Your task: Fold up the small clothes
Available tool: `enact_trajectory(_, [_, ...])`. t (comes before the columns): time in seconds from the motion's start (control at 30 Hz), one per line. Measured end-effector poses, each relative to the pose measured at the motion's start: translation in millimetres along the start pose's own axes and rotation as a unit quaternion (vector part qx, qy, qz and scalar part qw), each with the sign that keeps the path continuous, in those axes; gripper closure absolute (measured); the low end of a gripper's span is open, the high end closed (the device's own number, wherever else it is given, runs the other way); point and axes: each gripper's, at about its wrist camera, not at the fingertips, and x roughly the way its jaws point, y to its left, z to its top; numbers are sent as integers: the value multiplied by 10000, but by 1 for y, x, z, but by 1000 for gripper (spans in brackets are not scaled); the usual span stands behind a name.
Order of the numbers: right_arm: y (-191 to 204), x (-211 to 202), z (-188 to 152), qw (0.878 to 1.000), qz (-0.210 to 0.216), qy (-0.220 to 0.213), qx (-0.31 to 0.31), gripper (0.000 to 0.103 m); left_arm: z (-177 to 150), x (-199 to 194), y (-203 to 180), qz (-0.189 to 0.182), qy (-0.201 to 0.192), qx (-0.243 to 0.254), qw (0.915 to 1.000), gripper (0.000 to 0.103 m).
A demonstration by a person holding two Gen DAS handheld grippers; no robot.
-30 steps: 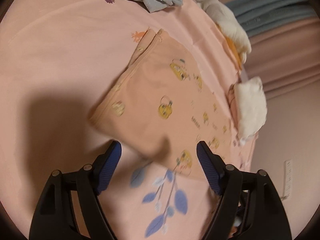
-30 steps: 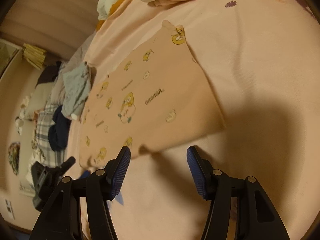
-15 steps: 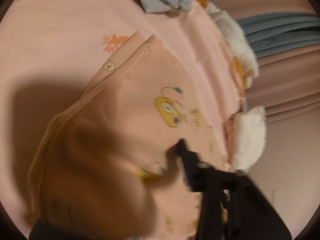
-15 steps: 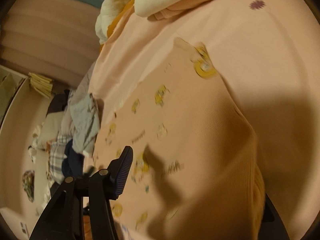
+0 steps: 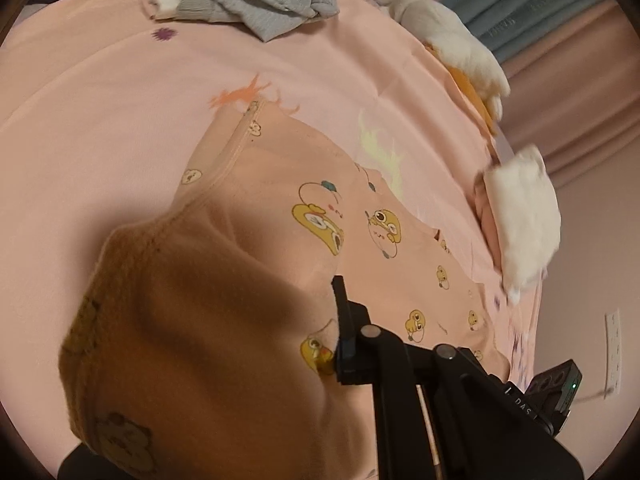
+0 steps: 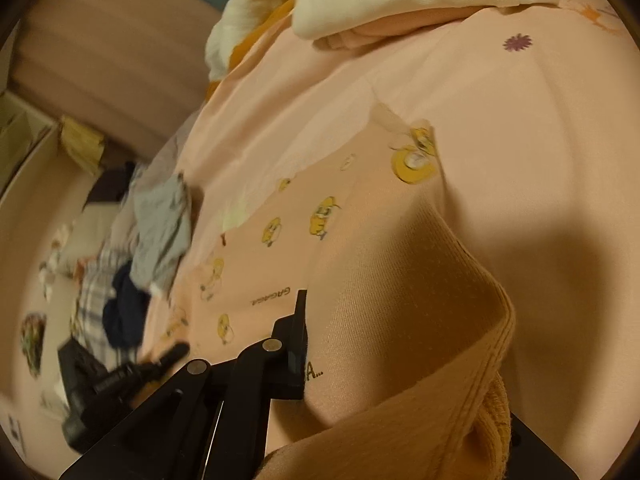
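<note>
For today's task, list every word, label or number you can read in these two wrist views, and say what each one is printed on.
"GAGAGA": printed on the peach garment, beside the left finger of the right claw.
"...A...": end of a second such print on the same garment, mostly hidden by that finger.
"DAS": white letters on the left claw body; the rest is cut off.
Nothing else is legible.

Both wrist cams sat super close, looking down along their fingers at the pink duck-print garment (image 5: 280, 208) (image 6: 360, 240) on the pink bedsheet (image 5: 100, 120) (image 6: 540, 140); both caught it from opposite ends
</note>
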Motion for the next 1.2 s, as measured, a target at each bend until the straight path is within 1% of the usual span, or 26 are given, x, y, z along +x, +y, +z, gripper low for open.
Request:
enact_trajectory(0.03, [-1, -10, -14, 9999, 3, 106, -55, 93, -8, -6, -1, 13, 50, 84, 10000, 93])
enact_trajectory(0.1, [-1, -23, -36, 9994, -45, 301, -190, 93, -36, -27, 9, -15, 172, 287, 9994, 92])
enact_trajectory(0.17, [-6, -40, -61, 9988, -45, 405, -256, 93, -65, -43, 25, -186, 319, 179, 9992, 92])
enact_trajectory(0.23, [-15, -54, -81, 9990, 45, 415, -155, 93, -91, -53, 43, -350, 391, 5, 9986, 92])
enact_trajectory(0.3, [-24, -66, -98, 9991, 129, 386, -69, 93, -111, -61, 61, -554, 251, -210, 9979, 92])
enact_trajectory(0.37, [-26, -73, -105, 9995, 70, 285, -151, 93, -118, -65, 68, -655, 90, -176, 9977, 92])
enact_trajectory(0.4, [-26, -77, -106, 9995, -1, 223, -203, 93, -119, -67, 68, -633, 38, -143, 9979, 92])
enact_trajectory(0.47, [-26, -82, -105, 9994, -165, 159, -260, 93, -121, -73, 68, -457, -61, -89, 9989, 90])
enact_trajectory(0.57, [-24, -83, -102, 9988, -357, 125, -296, 93, -122, -84, 67, -64, -197, 253, 9995, 88])
enact_trajectory(0.63, [-25, -87, -104, 9983, -481, 91, -322, 93, -122, -90, 72, 111, -199, 424, 9988, 88])
enact_trajectory(0.67, [-25, -89, -105, 9981, -511, 72, -323, 93, -120, -94, 80, 112, -165, 362, 9991, 88])
enact_trajectory(0.73, [-27, -96, -110, 9977, -579, 33, -344, 93, -118, -100, 93, -3, -41, 150, 9999, 88])
enact_trajectory(0.77, [-27, -98, -111, 9975, -610, 26, -365, 93, -118, -102, 97, 46, 16, 113, 9999, 88])
enact_trajectory(0.83, [-31, -104, -115, 9971, -659, 22, -388, 93, -118, -108, 100, 130, -10, 213, 9997, 88])
enact_trajectory(0.93, [-34, -112, -115, 9959, -788, 43, -438, 93, -118, -120, 98, 653, -201, 595, 9959, 88])
enact_trajectory(0.97, [-34, -114, -116, 9954, -849, 34, -450, 93, -116, -126, 101, 732, -278, 639, 9949, 88])
enact_trajectory(1.03, [-36, -123, -118, 9931, -1042, -34, -544, 93, -112, -133, 109, 718, -232, 538, 9957, 88])
enact_trajectory(1.1, [-35, -128, -121, 9907, -1177, -1, -679, 93, -110, -133, 110, 709, -179, 490, 9961, 88])
enact_trajectory(1.13, [-33, -128, -122, 9889, -1281, 34, -749, 93, -110, -133, 107, 844, -238, 576, 9945, 94])
enact_trajectory(1.17, [-31, -129, -122, 9872, -1376, 49, -811, 93, -112, -131, 100, 1089, -344, 733, 9908, 96])
enact_trajectory(1.2, [-28, -129, -123, 9857, -1445, 47, -869, 93, -113, -130, 95, 1234, -392, 870, 9878, 96])
